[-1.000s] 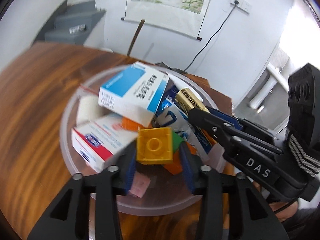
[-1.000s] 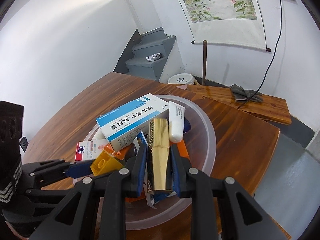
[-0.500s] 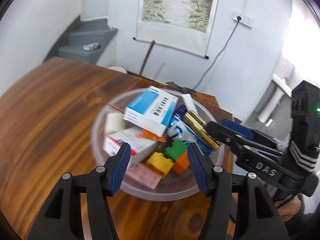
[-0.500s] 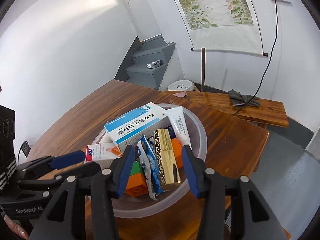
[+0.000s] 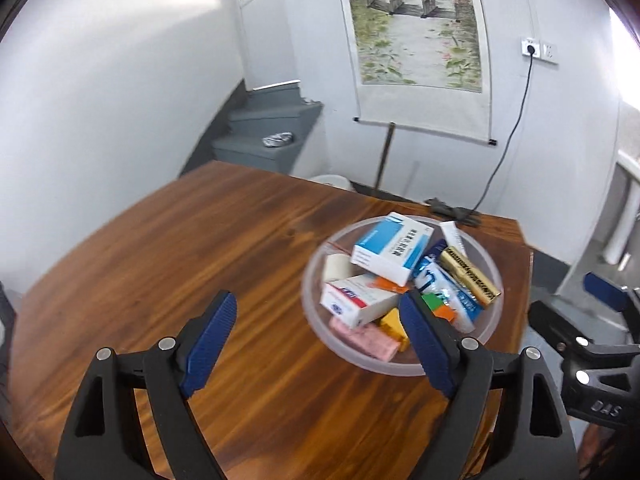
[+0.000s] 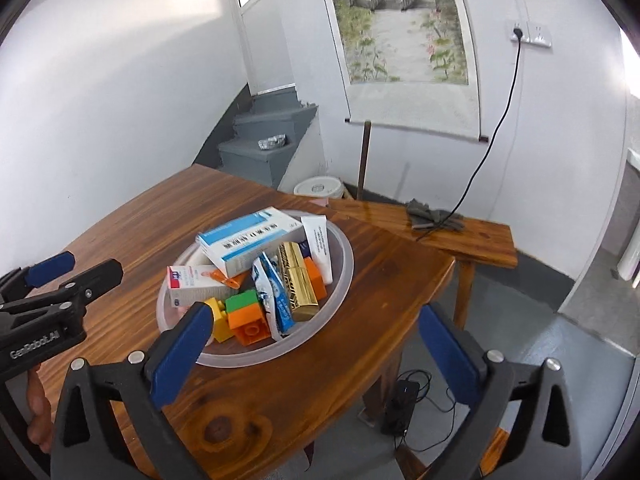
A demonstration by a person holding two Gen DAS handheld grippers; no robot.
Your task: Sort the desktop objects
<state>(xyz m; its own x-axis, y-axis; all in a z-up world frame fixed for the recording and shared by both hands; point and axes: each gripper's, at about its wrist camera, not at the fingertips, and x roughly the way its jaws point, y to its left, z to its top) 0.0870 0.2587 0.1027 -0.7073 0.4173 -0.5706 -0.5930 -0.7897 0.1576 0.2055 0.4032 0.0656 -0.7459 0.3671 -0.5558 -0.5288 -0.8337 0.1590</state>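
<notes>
Left tongs (image 5: 316,326): black frame with blue pads, spread wide and holding nothing, raised over the bare wood just left of the bowl.
Right tongs (image 6: 316,344): same build, also spread wide and empty, above the near edge of the desk with the bowl between and beyond the pads.
Desk: round brown wooden desk (image 5: 168,264) with strong grain.
Bowl: clear round plastic bowl (image 6: 344,268) on the right part of the desk, close to its edge, heaped with sorted things.
Near items in bowl: orange toy brick (image 6: 250,322) with a green toy brick (image 6: 241,302) just behind it and a yellow toy brick (image 6: 218,318) to its left; flat pink packet (image 5: 366,338) at the rim.
Middle items: white box with red and blue print (image 6: 194,280), blue and white foil sachet (image 6: 276,298), shiny gold box (image 6: 298,280).
Far items: blue and white medicine box (image 6: 250,238) lying on top of the heap, white tube (image 6: 320,246) beside it.
Beyond: low wooden bench (image 6: 460,236) carrying a grey glove (image 6: 434,218); hanging scroll painting (image 6: 404,40) on the white wall.
</notes>
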